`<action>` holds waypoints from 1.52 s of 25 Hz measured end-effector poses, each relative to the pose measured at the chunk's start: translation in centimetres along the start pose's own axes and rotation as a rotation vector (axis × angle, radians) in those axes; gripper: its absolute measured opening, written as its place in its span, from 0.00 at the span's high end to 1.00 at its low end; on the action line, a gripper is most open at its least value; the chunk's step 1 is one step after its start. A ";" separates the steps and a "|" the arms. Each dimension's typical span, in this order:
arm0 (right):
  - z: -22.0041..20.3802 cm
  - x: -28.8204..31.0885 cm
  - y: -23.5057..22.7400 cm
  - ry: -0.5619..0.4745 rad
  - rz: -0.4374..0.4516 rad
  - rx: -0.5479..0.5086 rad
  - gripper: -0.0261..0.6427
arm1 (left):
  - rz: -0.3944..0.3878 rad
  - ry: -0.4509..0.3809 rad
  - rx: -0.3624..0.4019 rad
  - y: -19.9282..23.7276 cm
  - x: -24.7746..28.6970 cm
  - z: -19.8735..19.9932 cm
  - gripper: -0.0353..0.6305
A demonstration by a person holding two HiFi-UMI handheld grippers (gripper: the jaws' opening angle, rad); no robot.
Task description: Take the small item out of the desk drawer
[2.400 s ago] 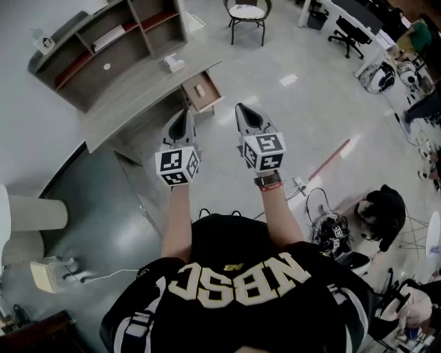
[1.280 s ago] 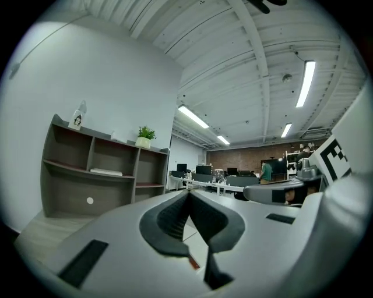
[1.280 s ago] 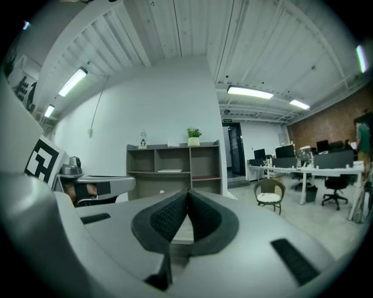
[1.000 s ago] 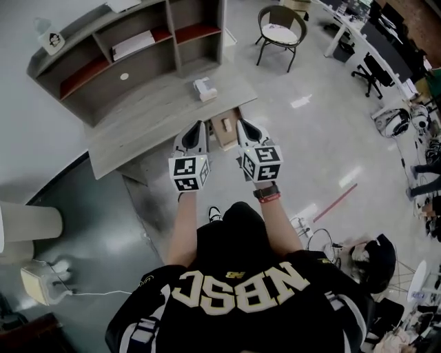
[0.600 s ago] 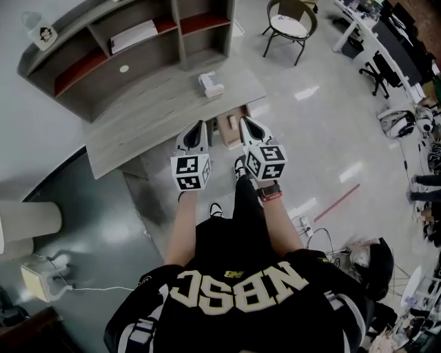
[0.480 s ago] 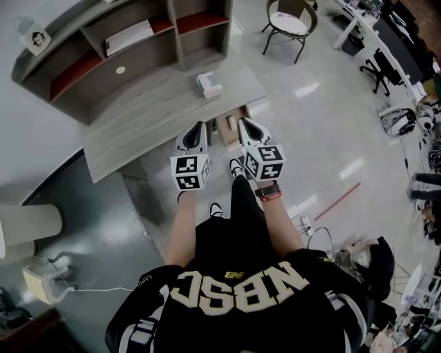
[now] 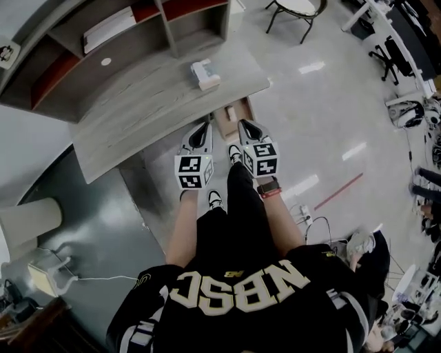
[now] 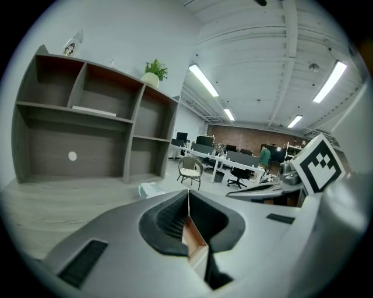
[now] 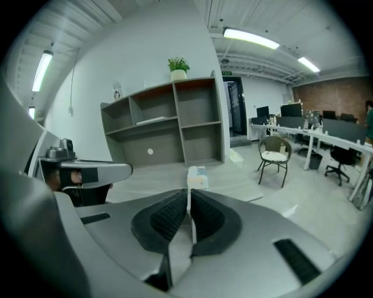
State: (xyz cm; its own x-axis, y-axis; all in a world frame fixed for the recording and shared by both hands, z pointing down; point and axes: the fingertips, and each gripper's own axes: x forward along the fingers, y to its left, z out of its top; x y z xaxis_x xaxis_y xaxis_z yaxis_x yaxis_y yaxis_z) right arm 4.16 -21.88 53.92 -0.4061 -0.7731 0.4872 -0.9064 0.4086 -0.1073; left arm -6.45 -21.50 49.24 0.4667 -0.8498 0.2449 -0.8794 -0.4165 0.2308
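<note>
The grey wooden desk has a brown drawer standing open under its front right corner. I cannot make out the small item inside it. Both grippers hover side by side just in front of the drawer, above the person's legs. My left gripper is shut with nothing between its fingers, and a strip of the drawer's brown wood shows below its closed jaws. My right gripper is also shut and empty, pointing over the desk in the right gripper view.
A tissue box lies on the desk near its front right corner. A grey shelf unit stands along the desk's back. A chair and office desks stand beyond on the shiny floor, with cables to the right.
The person has stepped closer to the desk, so the desk and drawer sit nearer and lower in view. Both grippers stay shut, side by side, now right at the open drawer.
</note>
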 end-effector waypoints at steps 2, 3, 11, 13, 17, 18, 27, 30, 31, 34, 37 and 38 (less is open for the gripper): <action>-1.6 1.2 -0.6 0.038 0.003 0.025 0.94 | -0.003 0.031 -0.009 0.2 0.8 -1.4 0.93; -2.3 1.7 -0.9 0.053 0.006 0.046 0.93 | 0.000 0.047 -0.013 0.3 1.0 -2.0 0.93; -5.9 5.3 -2.0 0.142 0.052 0.130 0.86 | 0.044 0.140 -0.051 1.7 2.6 -5.8 0.93; -6.7 6.0 -2.3 0.166 0.058 0.125 0.85 | 0.049 0.161 -0.061 1.9 3.0 -6.8 0.93; -8.4 7.7 -3.5 0.208 0.061 0.106 0.83 | 0.057 0.201 -0.074 2.1 4.0 -8.4 0.93; -8.8 8.1 -3.8 0.218 0.062 0.103 0.83 | 0.059 0.209 -0.074 2.1 4.2 -8.9 0.93; -13.0 11.6 -6.1 0.295 0.073 0.134 0.81 | 0.094 0.267 -0.120 2.5 6.4 -11.8 0.93; -14.3 12.8 -6.5 0.321 0.080 0.127 0.80 | 0.101 0.293 -0.128 2.7 6.9 -12.9 0.93; -14.6 13.3 -6.7 0.328 0.083 0.123 0.80 | 0.103 0.299 -0.129 2.8 7.0 -13.2 0.93; -15.8 14.7 -7.1 0.350 0.090 0.110 0.79 | 0.106 0.314 -0.132 3.1 7.6 -14.1 0.93; -17.1 16.1 -7.5 0.376 0.101 0.099 0.78 | 0.108 0.331 -0.133 3.2 8.1 -14.8 0.93; -17.5 16.5 -7.6 0.382 0.104 0.096 0.78 | 0.108 0.335 -0.133 3.2 8.2 -15.0 0.93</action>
State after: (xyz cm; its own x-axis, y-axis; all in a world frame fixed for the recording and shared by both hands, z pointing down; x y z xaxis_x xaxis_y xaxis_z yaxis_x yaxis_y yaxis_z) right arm 6.34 -29.23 77.98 -0.4401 -0.4865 0.7547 -0.8770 0.4135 -0.2448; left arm -4.03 -24.92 66.12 0.3959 -0.7245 0.5643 -0.9157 -0.2655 0.3016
